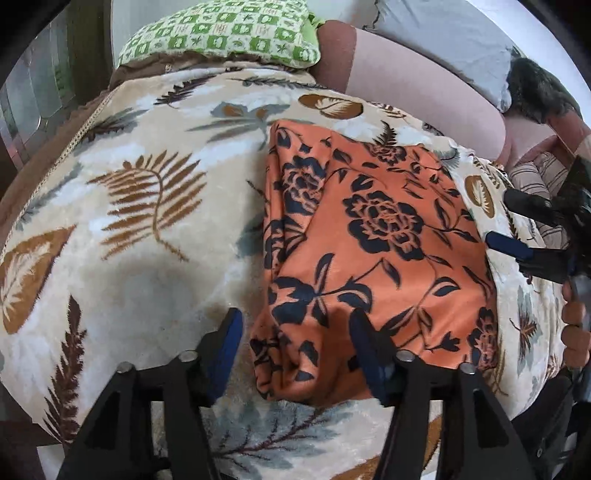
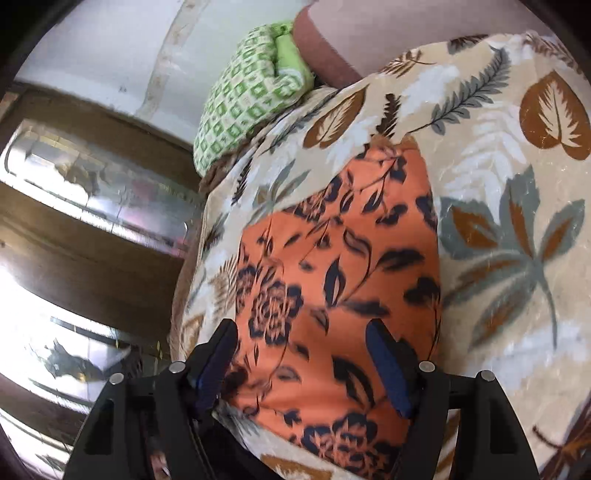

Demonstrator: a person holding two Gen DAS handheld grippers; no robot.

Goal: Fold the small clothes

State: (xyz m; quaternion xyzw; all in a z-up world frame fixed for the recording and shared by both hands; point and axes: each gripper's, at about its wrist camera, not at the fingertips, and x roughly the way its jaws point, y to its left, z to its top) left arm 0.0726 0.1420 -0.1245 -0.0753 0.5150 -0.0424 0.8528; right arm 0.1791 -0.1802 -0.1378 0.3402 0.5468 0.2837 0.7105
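An orange cloth with dark blue flowers [image 1: 369,236] lies folded in a rough rectangle on a cream leaf-print blanket [image 1: 140,206]. My left gripper [image 1: 295,325] is open, its jaws spread over the cloth's near left corner. My right gripper [image 1: 517,229] shows at the cloth's right edge in the left wrist view, jaws apart. In the right wrist view the right gripper [image 2: 303,339] is open just above the cloth [image 2: 332,266], with one end of the cloth between its jaws. Neither gripper holds anything.
A green checked pillow [image 1: 221,33] lies at the blanket's far edge, also in the right wrist view [image 2: 243,96]. A pink cushion [image 1: 413,85] and grey bedding [image 1: 443,33] lie behind. A dark wooden frame with shiny panels [image 2: 92,221] stands beside the bed.
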